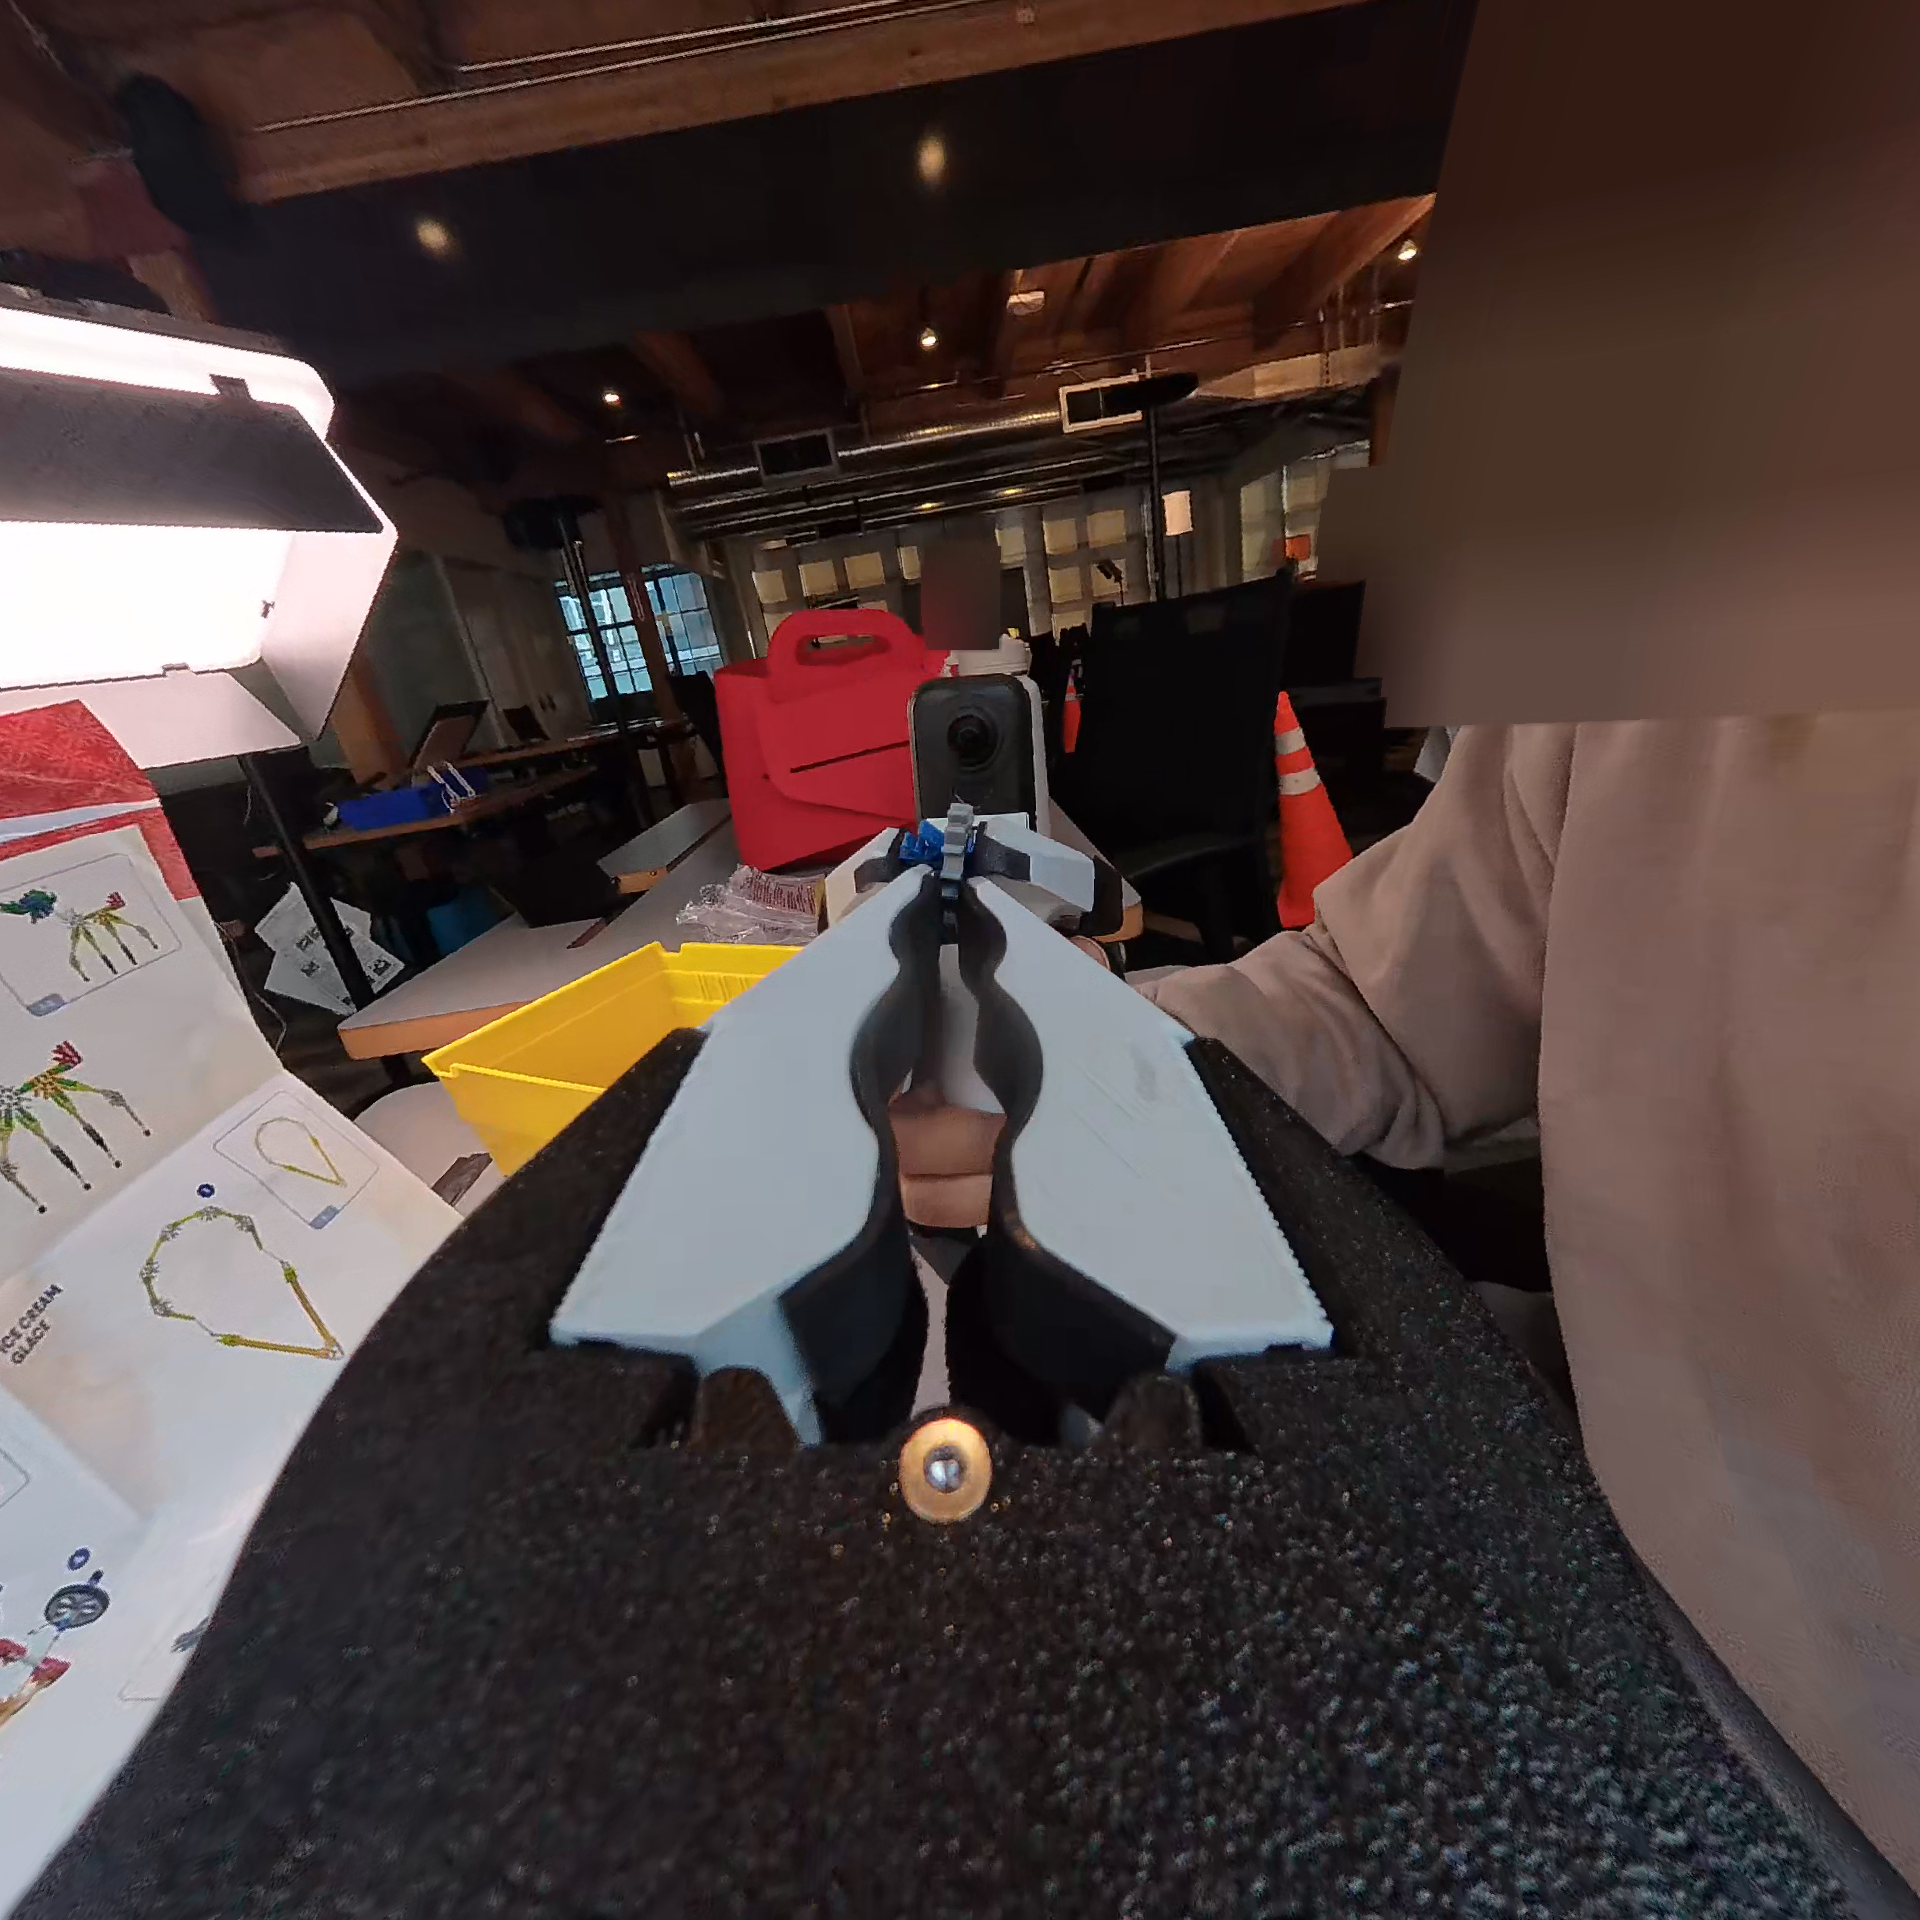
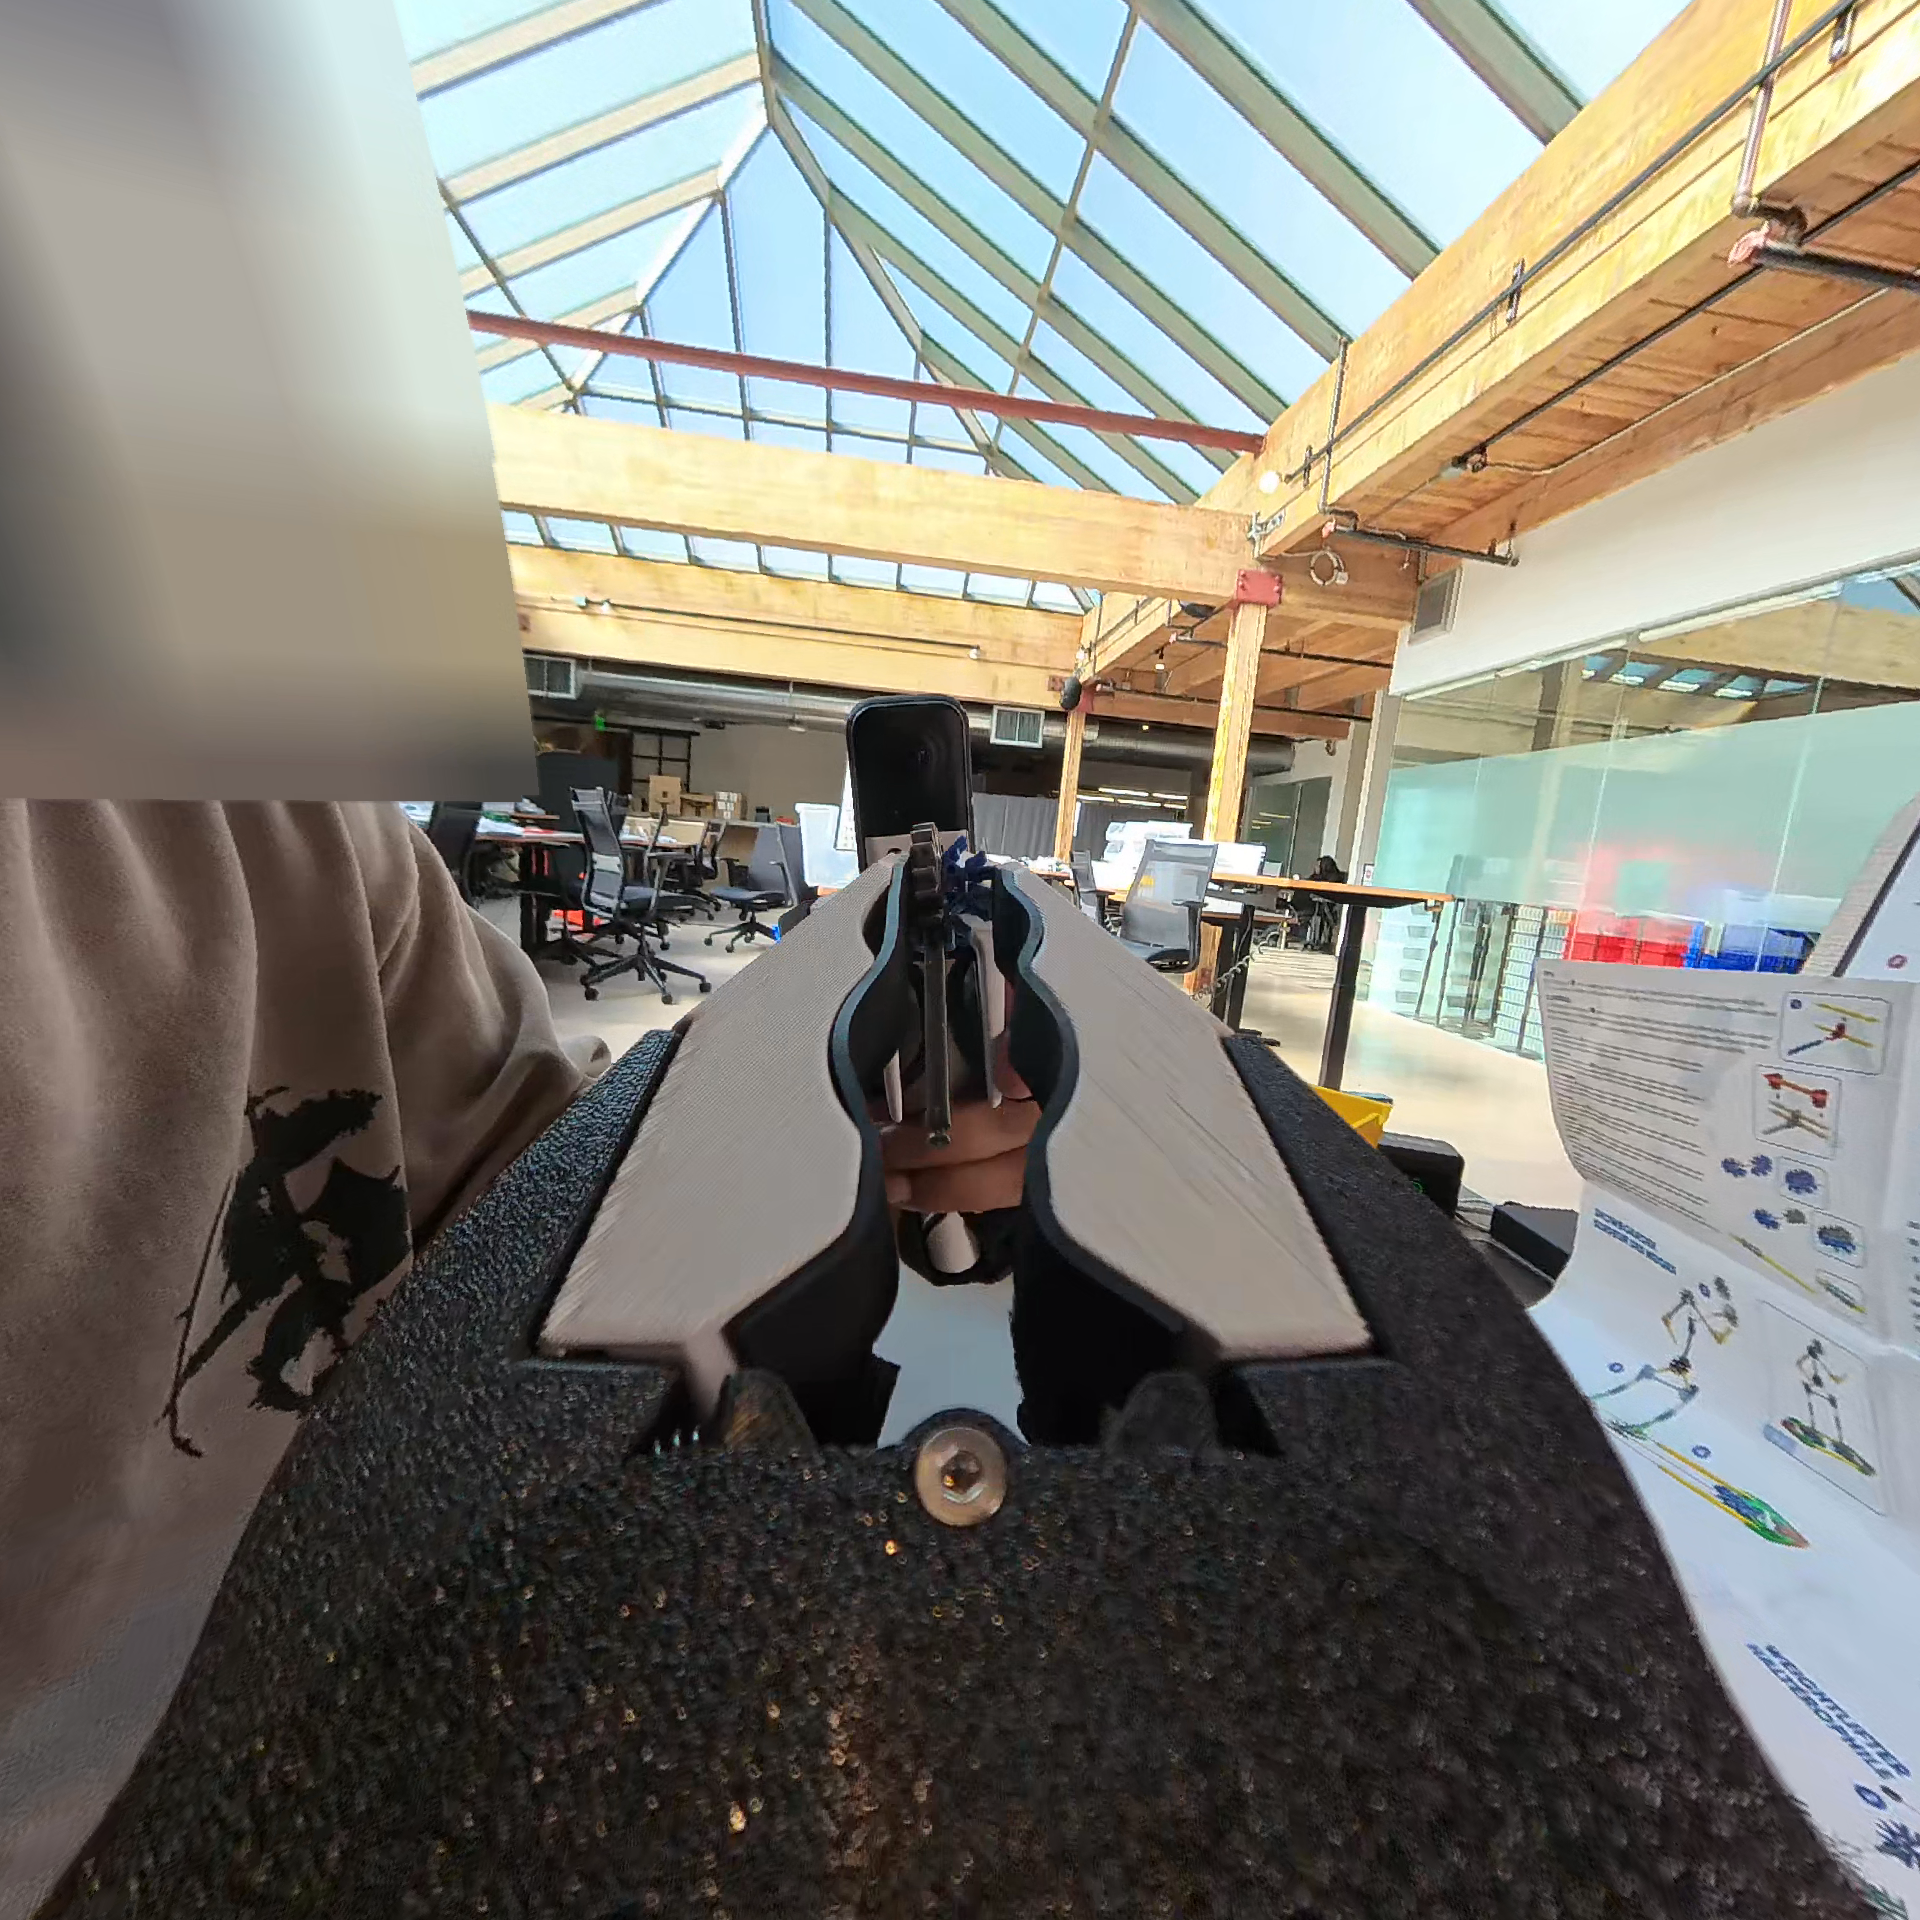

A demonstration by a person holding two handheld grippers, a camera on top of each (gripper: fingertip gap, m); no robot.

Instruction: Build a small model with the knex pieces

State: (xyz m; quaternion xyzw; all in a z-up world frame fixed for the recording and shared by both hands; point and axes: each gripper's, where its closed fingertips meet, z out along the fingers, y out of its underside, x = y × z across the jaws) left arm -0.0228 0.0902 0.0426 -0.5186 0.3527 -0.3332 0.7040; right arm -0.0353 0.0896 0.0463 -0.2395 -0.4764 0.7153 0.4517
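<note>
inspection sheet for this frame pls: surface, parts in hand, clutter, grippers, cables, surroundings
Surface: grey table, mostly hidden.
Job's things: grey toothed piece and blue connector between the two grippers' tips; dark rod.
Clutter: yellow bin, instruction sheets, red bag, plastic bags.
Grippers: left gripper shut on the parts; right gripper shut on the dark rod.
Cables: nothing seen.
Surroundings: open office, skylight, orange cone, lamp panel.

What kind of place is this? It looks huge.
Probably an open-plan office or workshop in a converted industrial building. A glass skylight sits over heavy wooden beams, rows of desks with office chairs fill the floor, and a yellow bin and building-toy instruction sheets lie on the near table.
</note>
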